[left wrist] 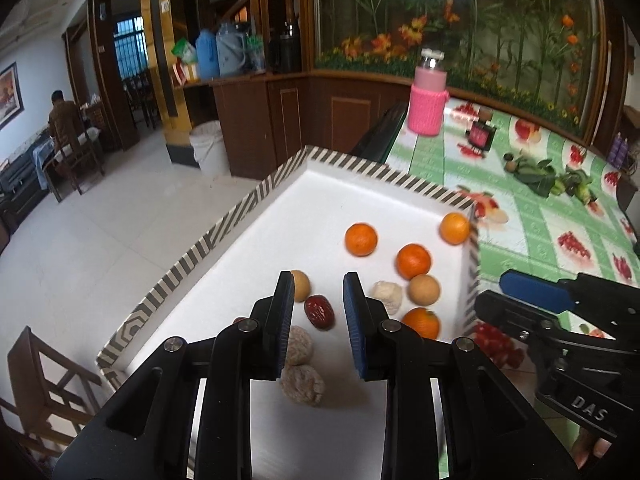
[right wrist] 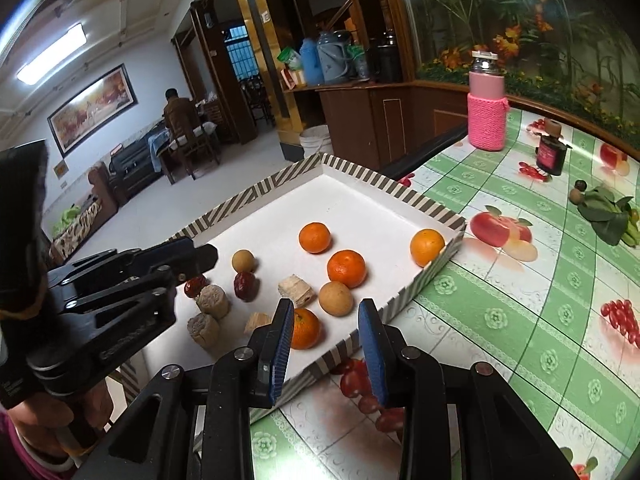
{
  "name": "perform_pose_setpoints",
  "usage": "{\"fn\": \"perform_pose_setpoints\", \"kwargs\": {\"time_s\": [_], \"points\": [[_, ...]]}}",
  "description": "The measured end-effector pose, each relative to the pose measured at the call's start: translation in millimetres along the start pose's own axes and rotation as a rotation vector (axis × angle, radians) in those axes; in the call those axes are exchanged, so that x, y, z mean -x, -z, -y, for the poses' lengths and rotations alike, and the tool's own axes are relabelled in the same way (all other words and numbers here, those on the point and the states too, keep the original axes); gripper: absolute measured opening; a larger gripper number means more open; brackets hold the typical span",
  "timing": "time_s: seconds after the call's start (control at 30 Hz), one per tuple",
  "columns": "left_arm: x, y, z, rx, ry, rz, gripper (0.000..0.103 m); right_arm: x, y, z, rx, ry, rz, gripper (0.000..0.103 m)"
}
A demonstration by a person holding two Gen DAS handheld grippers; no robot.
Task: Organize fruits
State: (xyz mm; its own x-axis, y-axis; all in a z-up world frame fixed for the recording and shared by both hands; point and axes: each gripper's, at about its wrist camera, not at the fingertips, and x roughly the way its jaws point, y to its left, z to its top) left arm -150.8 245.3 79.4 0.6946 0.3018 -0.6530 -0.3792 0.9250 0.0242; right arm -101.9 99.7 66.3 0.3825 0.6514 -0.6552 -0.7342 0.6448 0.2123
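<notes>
Four oranges (right wrist: 346, 268), two red dates (left wrist: 319, 312) and other pieces lie scattered in the white tray (left wrist: 224, 228), where the left gripper (left wrist: 318, 320) hovers, jaws apart, around a date, probably to grasp it, while the right gripper (right wrist: 326, 346) waits empty and spread at the tray's edge.

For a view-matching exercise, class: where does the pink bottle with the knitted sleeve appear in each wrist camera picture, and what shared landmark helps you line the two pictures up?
Left wrist view: the pink bottle stands upper right of centre, on the table beyond the tray's far corner.
Right wrist view: the pink bottle stands upper right, at the table's far edge.
Shared landmark: the striped-rim tray holding the fruit.
</notes>
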Motion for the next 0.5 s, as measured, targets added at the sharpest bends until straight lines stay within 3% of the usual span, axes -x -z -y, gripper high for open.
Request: {"fn": "perform_pose_setpoints", "kwargs": {"time_s": [0.5], "points": [[32,5,14,-0.011,0.008,0.069,0.025,20,7,-4,0.016,0.011,0.025,0.032]]}}
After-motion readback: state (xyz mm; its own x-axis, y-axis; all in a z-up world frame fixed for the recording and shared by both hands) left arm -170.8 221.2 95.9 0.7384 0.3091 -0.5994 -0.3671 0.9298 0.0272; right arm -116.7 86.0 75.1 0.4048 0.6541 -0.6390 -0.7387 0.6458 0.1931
